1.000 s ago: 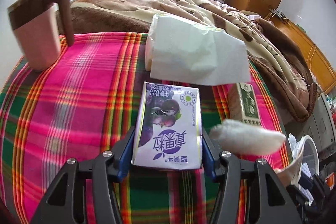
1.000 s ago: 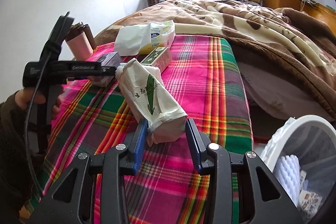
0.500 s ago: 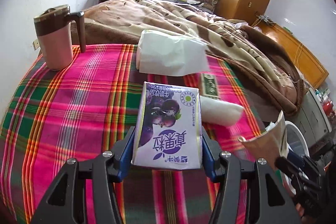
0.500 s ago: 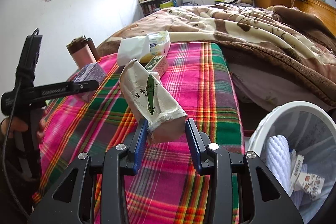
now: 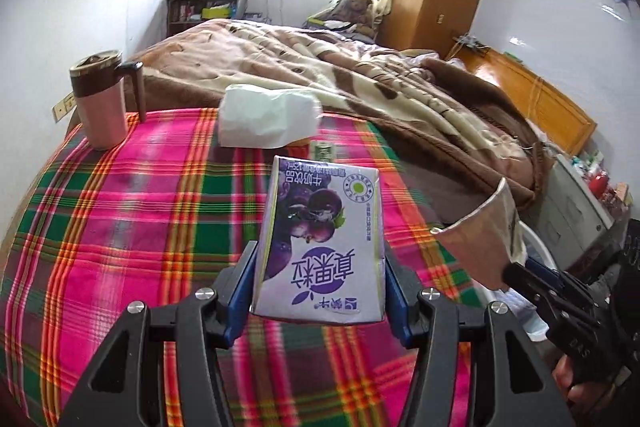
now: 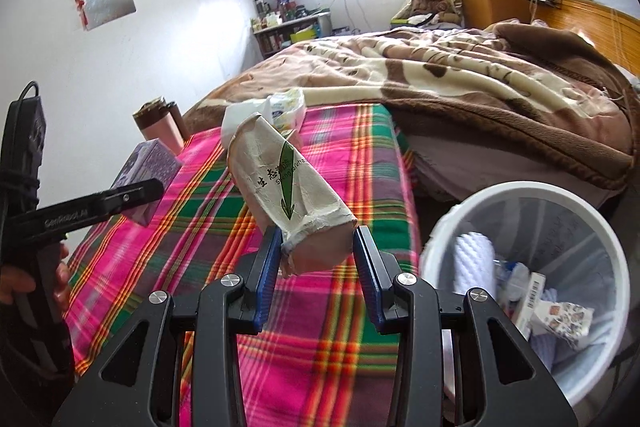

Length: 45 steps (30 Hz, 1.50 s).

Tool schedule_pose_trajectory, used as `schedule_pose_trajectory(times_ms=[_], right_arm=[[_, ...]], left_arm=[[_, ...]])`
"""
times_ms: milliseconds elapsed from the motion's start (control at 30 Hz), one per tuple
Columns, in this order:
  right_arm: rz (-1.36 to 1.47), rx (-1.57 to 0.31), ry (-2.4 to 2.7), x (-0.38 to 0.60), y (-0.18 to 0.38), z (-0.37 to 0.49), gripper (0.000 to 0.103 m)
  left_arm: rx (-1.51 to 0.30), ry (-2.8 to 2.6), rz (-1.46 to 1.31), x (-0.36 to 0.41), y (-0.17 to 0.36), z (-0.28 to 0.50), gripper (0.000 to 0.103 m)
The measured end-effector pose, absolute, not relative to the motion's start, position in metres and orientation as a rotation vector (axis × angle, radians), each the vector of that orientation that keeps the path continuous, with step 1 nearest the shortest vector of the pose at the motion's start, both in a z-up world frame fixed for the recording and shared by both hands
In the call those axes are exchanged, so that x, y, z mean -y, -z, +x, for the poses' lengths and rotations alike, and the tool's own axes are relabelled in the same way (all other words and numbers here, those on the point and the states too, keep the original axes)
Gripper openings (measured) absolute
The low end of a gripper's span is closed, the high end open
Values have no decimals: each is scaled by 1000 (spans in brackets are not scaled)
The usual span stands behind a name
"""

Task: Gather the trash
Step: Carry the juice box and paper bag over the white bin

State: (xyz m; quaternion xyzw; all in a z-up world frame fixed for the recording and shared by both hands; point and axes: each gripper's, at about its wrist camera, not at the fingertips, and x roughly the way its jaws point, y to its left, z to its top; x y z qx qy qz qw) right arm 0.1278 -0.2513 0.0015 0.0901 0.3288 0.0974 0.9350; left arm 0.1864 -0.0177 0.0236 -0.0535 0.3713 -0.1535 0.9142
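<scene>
- Left gripper (image 5: 320, 291): jaws clamped on a purple milk carton (image 5: 320, 239), held upright above the plaid cloth (image 5: 132, 227), print upside down toward the camera.
- Right gripper (image 6: 316, 259): jaws pinching the base of a crushed paper cup (image 6: 284, 183), tilted, raised above the plaid cloth's edge.
- White waste bin (image 6: 448, 227) just beside that cloth's right edge, below the cup's level; cartons and white wrapping lie inside.
- On the plaid cloth's far end: pink mug (image 5: 100, 103) at the left corner, white tissue pack (image 5: 268, 123) mid-edge, small green box (image 5: 323, 150) just in front of it.
- Brown blanket (image 5: 360, 83) beyond the cloth.
</scene>
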Motion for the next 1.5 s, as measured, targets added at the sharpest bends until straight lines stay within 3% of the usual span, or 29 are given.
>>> schedule_pose_trajectory(times_ms=[1100, 1500], right_arm=[[279, -609, 54, 352, -3, 75, 39], [293, -651, 176, 384, 12, 74, 39]], left_arm=[[-701, 567, 53, 172, -31, 119, 58], [-761, 641, 78, 221, -15, 123, 58]])
